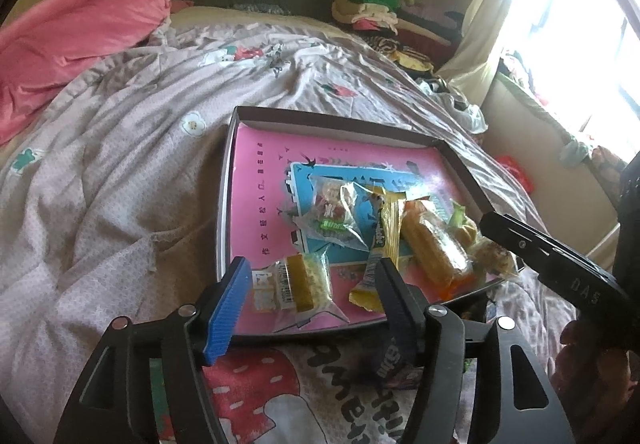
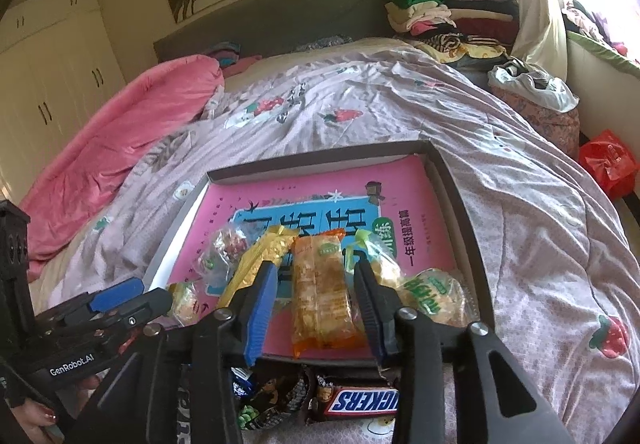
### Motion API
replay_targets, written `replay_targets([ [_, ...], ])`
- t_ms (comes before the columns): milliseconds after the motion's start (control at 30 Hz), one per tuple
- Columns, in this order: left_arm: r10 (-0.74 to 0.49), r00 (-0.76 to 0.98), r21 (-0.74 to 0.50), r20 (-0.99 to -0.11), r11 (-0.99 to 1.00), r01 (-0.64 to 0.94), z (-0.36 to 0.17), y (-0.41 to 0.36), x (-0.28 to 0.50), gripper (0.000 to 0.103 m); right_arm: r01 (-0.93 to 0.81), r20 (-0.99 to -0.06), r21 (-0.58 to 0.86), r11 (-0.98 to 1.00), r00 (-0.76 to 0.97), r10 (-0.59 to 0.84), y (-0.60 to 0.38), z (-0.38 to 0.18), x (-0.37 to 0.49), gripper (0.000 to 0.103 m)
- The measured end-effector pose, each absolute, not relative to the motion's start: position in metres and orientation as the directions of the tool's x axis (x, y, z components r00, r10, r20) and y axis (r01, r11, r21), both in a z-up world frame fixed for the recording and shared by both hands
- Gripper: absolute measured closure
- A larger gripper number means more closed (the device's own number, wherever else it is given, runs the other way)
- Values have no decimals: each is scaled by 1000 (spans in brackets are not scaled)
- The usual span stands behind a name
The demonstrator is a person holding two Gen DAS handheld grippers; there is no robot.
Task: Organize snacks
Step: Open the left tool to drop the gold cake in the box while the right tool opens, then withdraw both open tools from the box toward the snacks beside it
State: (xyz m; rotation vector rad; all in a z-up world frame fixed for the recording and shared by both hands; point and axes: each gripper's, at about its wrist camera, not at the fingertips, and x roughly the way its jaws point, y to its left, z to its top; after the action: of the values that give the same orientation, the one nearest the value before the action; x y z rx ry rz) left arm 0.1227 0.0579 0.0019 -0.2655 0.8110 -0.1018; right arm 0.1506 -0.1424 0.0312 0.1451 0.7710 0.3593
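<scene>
A shallow dark box lid [image 1: 236, 147] [image 2: 456, 179] lined with a pink book lies on the bed and holds several wrapped snacks. My left gripper [image 1: 310, 284] is open over its near edge, with a wrapped yellow cake slice [image 1: 298, 284] between the fingers. A yellow bar wrapper [image 1: 384, 240] lies beside its right finger. My right gripper [image 2: 316, 284] is open around a long orange-wrapped pastry [image 2: 322, 296], not closed on it. A round green-labelled cake [image 2: 432, 296] lies to its right. A Snickers bar [image 2: 360, 402] and dark wrappers lie on the bedding below the box.
The bed has a wrinkled lilac quilt [image 1: 120, 163] and a pink duvet [image 1: 72, 35] at the far left. Folded clothes [image 2: 424, 3] are piled by the headboard. A red bag [image 2: 608, 159] sits on the floor to the right. A bright window is at the right.
</scene>
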Motion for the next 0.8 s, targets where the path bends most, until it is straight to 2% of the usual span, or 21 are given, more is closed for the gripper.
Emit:
replay_targets([
  [367,-182,700,-272,-691,962,-18,11,57,115,28,-267,-630,265,927,679,376,-148,44,144,53],
  [533,-198,707,-308,-679,951,-30,15,62,110,26,-275,-625,261,925,683,379,-147,49,140,52],
  [800,-193,720,-337,-666,939,-60,21,67,102,23,-279,-615,259,925,691,381,-152,55,133,46],
])
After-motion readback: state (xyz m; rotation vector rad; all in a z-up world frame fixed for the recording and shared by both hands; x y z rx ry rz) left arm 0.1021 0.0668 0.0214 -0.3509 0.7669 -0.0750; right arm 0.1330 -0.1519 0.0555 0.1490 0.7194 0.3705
